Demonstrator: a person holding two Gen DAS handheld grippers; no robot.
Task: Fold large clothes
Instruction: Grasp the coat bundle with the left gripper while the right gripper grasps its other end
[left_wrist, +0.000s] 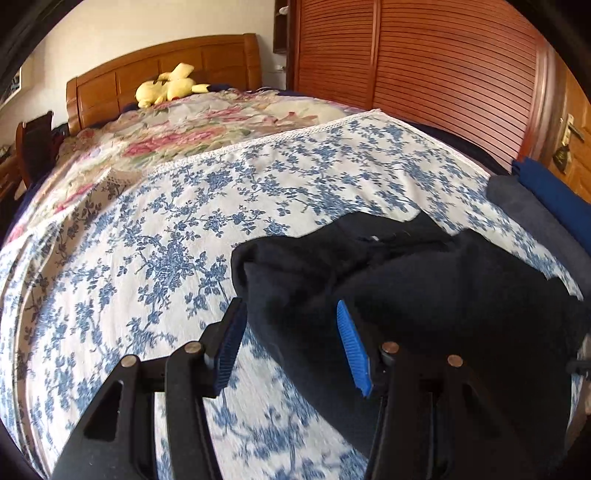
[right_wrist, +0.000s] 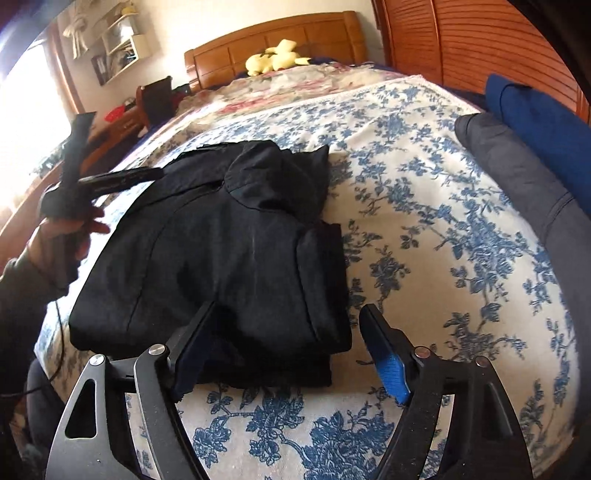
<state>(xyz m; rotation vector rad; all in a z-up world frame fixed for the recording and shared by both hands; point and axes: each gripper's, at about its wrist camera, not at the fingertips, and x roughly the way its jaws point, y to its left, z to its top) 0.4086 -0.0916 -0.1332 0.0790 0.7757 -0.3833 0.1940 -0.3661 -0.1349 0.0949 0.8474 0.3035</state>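
- Black garment (left_wrist: 424, 280) lies in the left wrist view on the blue-flowered bedspread (left_wrist: 147, 240), with no readable writing on it.
- Left gripper (left_wrist: 291, 325) hangs over the garment's near left edge; its jaws stand apart, the dark cloth shows between the blue pads (left_wrist: 352, 347), and neither pad presses on it.
- Beyond the garment, toward the wooden headboard (left_wrist: 162, 70), a yellow plush toy (left_wrist: 166, 86) rests on a pink-flowered quilt (left_wrist: 166, 129).
- Right of the garment lie a folded grey cloth (left_wrist: 532, 218) and a blue cloth (left_wrist: 554, 192), beside the slatted wardrobe doors (left_wrist: 424, 55).
- In the right wrist view the black garment (right_wrist: 221, 251) lies folded into a rough rectangle on the bedspread (right_wrist: 443, 240), a hood-like bulge toward the headboard (right_wrist: 273, 33).
- Right gripper (right_wrist: 286, 332) sits at the garment's near right corner, jaws wide apart; the corner lies between them, and no pad clamps it.
- Left of the garment, a hand (right_wrist: 62, 236) in a dark sleeve holds the other gripper's handle.
- A wall shelf (right_wrist: 118, 48) left of the headboard holds small items too blurred to name.
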